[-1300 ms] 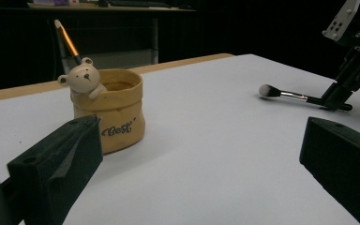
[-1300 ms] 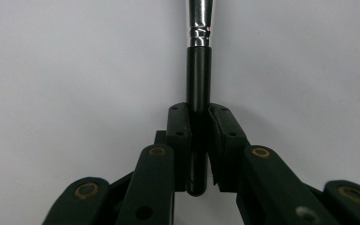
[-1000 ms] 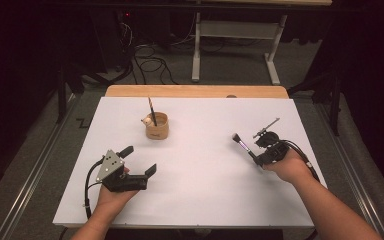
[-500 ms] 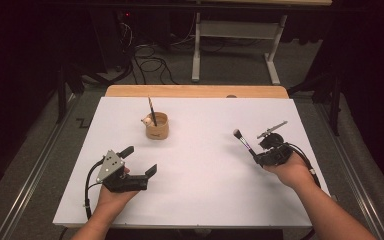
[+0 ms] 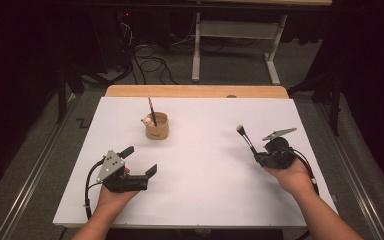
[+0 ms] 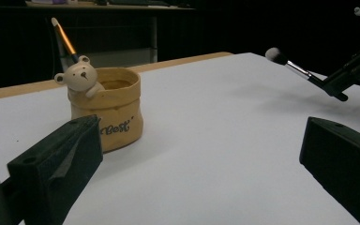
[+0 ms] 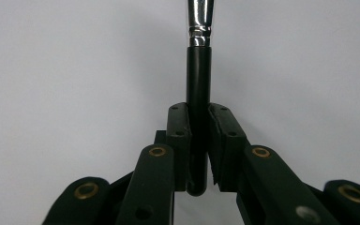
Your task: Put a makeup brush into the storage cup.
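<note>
Clamping a black-handled makeup brush (image 5: 246,139) low on its handle, the right tool (image 5: 258,157) sits at right of centre in the high view, bristles raised toward the upper left, clear of the white worktop (image 5: 205,200). Silver ferrule above the grip. Tan holder cup (image 5: 157,126), upper left of centre, bear figure on the rim, lettering "Best" on its side; one orange-handled brush (image 5: 152,111) standing in it. Left tool (image 5: 141,161), lower left, jaws apart, holding nothing.
</note>
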A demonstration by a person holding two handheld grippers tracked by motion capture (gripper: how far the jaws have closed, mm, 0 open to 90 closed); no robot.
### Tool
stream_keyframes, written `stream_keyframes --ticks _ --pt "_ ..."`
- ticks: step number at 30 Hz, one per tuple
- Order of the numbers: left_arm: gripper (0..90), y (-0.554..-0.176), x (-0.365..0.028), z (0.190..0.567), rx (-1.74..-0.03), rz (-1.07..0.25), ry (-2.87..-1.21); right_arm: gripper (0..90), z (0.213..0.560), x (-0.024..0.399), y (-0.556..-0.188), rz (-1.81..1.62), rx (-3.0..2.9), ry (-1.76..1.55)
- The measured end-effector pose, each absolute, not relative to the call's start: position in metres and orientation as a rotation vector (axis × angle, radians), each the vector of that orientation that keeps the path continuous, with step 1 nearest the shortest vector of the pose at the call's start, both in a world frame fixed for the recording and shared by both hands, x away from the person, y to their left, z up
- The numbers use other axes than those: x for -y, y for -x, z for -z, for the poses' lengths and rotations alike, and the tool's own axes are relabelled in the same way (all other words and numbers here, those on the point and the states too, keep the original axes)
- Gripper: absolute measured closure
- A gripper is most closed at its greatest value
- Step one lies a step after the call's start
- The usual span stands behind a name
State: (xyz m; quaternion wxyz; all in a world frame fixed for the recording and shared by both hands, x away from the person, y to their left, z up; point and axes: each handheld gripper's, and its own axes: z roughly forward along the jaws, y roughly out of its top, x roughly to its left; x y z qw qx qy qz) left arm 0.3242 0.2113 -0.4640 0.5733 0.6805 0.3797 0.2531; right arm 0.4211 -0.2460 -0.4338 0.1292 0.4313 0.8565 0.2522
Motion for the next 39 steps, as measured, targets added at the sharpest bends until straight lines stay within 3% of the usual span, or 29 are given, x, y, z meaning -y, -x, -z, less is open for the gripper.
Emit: stream_keyframes --ticks 39 --pt "0.4 -0.328 -0.21 0.471 -0.938 -0.575 -1.602 80.9 0.453 0.266 -0.39 -1.243 -2.034 -1.243"
